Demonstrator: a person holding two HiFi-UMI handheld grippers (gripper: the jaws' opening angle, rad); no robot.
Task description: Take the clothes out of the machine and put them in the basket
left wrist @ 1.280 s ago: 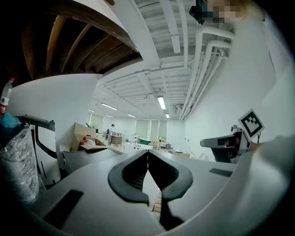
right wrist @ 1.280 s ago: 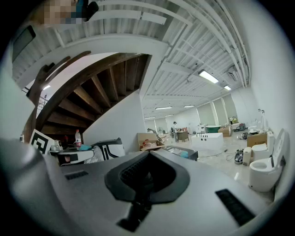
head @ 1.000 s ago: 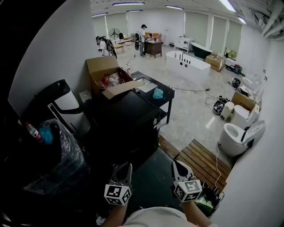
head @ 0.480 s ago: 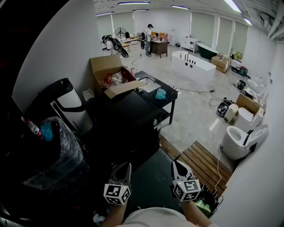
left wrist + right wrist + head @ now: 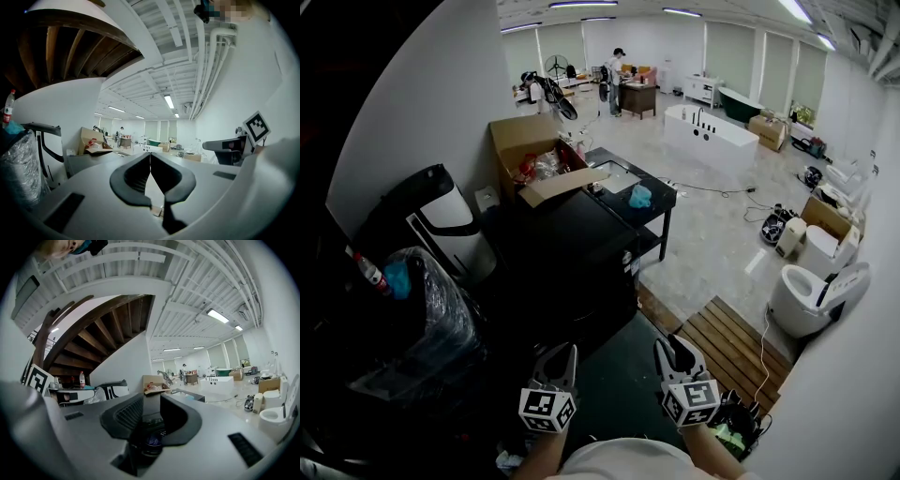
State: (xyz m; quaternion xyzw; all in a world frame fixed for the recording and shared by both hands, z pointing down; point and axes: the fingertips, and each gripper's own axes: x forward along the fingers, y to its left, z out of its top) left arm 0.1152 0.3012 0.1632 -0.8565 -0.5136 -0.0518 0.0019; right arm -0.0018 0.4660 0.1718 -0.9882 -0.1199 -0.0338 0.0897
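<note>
Both grippers are held low at the bottom of the head view, pointing level toward a black boxy machine (image 5: pixel 572 272). My left gripper (image 5: pixel 566 354) is shut, its dark pads meeting tip to tip (image 5: pixel 150 154) with nothing between them. My right gripper (image 5: pixel 672 345) has just been opening; its jaws stand a little apart (image 5: pixel 152 401) and hold nothing. No clothes show in any view. A dark container with something green in it (image 5: pixel 737 429) sits on the floor by my right hand.
An open cardboard box (image 5: pixel 530 155) and a black table (image 5: pixel 652 202) stand behind the machine. A plastic-wrapped bundle (image 5: pixel 431 319) is at the left, a wooden slatted platform (image 5: pixel 727 342) and white toilets (image 5: pixel 811 295) at the right. Farther off are a white bathtub (image 5: pixel 712 136) and a person (image 5: pixel 617 80).
The right gripper's jaws have parted slightly. Both grippers stay in about the same place at the bottom of the head view.
</note>
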